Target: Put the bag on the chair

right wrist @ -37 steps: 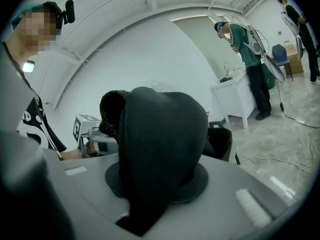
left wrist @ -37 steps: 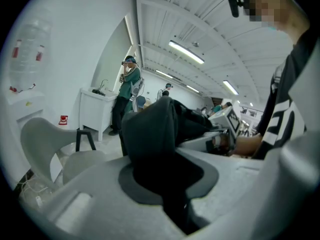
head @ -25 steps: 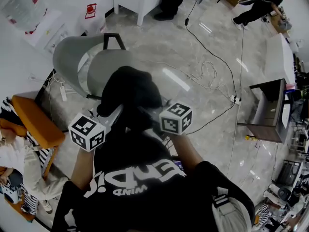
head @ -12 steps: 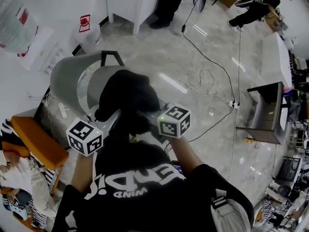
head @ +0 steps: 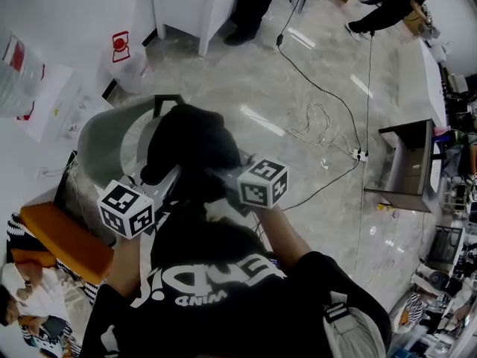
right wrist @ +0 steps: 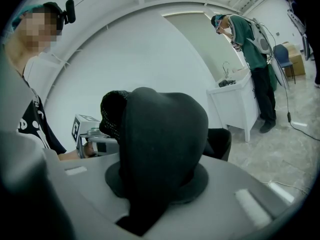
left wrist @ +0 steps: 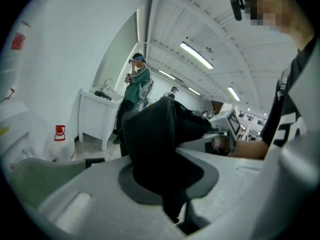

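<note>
The black bag (head: 188, 146) hangs between both grippers, above the seat of the grey shell chair (head: 104, 136). My left gripper (head: 173, 183) is shut on the bag's left side, with dark fabric (left wrist: 160, 149) pinched between its grey jaws. From the other side my right gripper (head: 225, 179) is shut on the bag (right wrist: 160, 134), and cloth hangs down through its jaws. The right gripper's marker cube (left wrist: 227, 125) shows past the bag in the left gripper view. The left gripper's cube (right wrist: 84, 128) shows in the right gripper view. The bag hides most of the chair's seat.
An orange seat (head: 63, 237) with a person in striped clothes lies at lower left. A white cabinet (head: 186, 6) stands at the back. Cables (head: 317, 118) run over the marble floor to a dark side table (head: 410, 162) at right. People stand at the far top.
Both grippers and the bag have drifted a little left and over the grey chair, which now lies more under the bag. Both grips are unchanged.
</note>
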